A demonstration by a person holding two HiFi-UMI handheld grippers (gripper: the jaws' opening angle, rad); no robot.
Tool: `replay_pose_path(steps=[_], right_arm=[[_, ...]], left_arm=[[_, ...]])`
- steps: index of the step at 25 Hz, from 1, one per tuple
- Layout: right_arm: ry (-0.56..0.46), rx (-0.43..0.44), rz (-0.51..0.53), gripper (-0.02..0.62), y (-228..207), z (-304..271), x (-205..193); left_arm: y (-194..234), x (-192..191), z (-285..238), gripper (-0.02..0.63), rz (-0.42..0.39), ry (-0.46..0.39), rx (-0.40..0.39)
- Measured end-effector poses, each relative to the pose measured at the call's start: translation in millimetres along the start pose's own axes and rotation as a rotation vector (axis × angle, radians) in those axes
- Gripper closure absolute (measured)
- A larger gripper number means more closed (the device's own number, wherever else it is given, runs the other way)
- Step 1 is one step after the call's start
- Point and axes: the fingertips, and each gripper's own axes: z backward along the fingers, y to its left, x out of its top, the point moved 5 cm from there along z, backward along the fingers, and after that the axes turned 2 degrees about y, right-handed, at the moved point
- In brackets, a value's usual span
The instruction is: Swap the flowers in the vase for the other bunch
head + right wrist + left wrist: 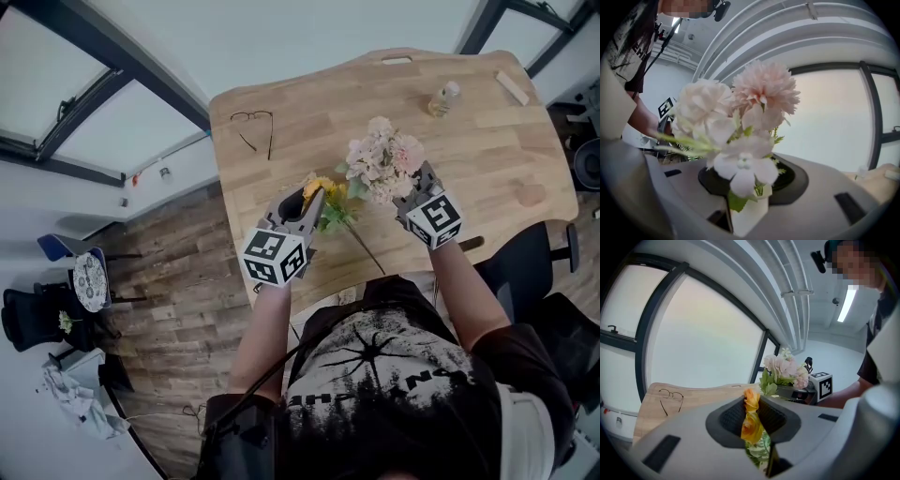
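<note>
The right gripper's (750, 187) jaws stand spread around the white vase (747, 213) of pink flowers (382, 159). Just left of the vase, the left gripper (752, 416) pinches the yellow bunch (751, 423).

The person's left forearm (262, 328) and right forearm (466, 286) both reach forward, bare, with the two grippers held side by side and tipped slightly downward. The left gripper (307, 200) has its jaws pinched on the yellow bunch (751, 420), whose blooms rise between its pads. The right gripper (413, 184) has its jaws apart around the white vase (747, 215), with a gap showing on one side.
</note>
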Motion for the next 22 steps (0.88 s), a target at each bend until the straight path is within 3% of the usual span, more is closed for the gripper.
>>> replay_pose_path(steps=[9,22], right_arm=[[0.038,-0.016,-0.118,0.367,-9.1,-1.6,-18.2],[0.058,0.017,-0.145,0.321,-1.6,-6.8,-31.6]], left_arm=[[3.1,-5.0,-1.1,0.525,0.004,0.016,0.002],[4.3,-1.2,-1.1,0.525,-0.038,0.008,0.008]])
